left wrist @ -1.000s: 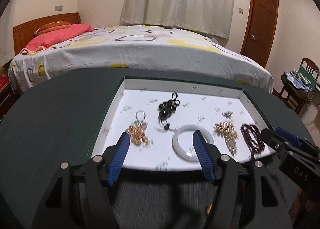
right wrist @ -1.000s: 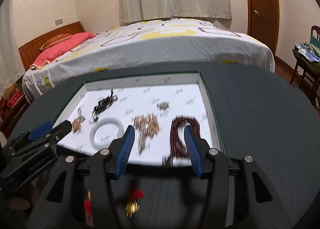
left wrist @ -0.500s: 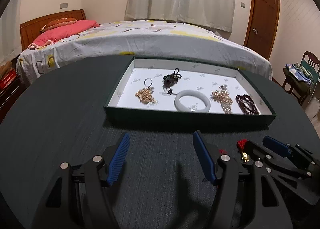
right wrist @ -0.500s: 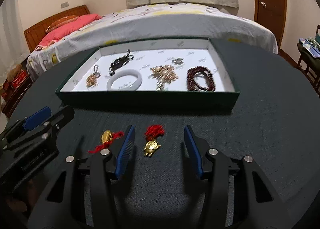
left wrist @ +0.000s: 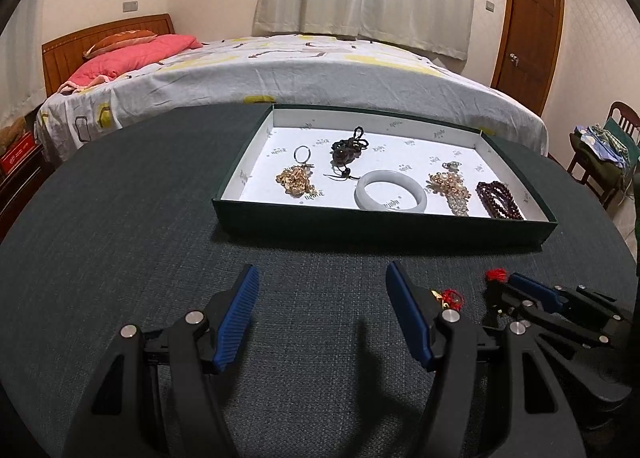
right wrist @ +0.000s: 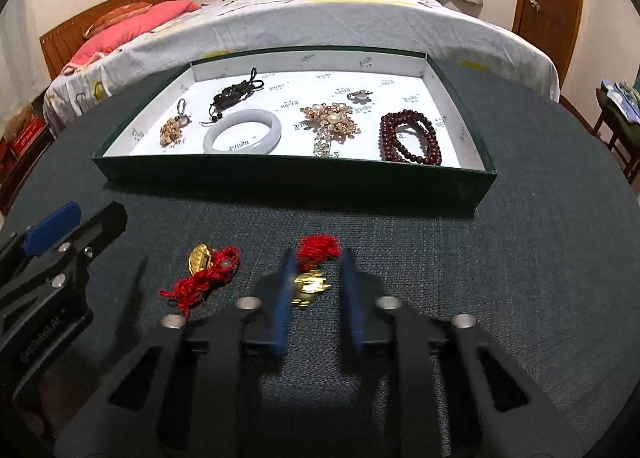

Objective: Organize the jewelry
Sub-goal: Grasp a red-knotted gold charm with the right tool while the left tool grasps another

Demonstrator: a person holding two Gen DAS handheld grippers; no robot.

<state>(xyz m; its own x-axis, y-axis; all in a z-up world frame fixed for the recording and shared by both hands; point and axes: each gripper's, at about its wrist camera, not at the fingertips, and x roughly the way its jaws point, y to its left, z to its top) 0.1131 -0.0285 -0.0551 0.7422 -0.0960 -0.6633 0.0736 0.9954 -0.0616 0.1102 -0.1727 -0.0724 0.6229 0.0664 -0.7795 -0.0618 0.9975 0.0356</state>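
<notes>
Right gripper [right wrist: 316, 282] has just been closing, its blue pads narrowed around the gold charm with a red tassel [right wrist: 314, 268] on the dark round table [right wrist: 520, 258] just before the near wall of the green white-lined tray [right wrist: 296, 173]; contact is blurred. Left gripper [left wrist: 322, 294] hangs wide and empty. Picking up is the step; next, lift it over that wall into bare lining. A second gold charm on red cord [right wrist: 206, 270] waits nearby.

The left gripper [left wrist: 322, 278] gapes over bare table [left wrist: 120, 217]; the tray [left wrist: 380, 227] lies beyond, the right gripper [left wrist: 498, 290] at near right.
</notes>
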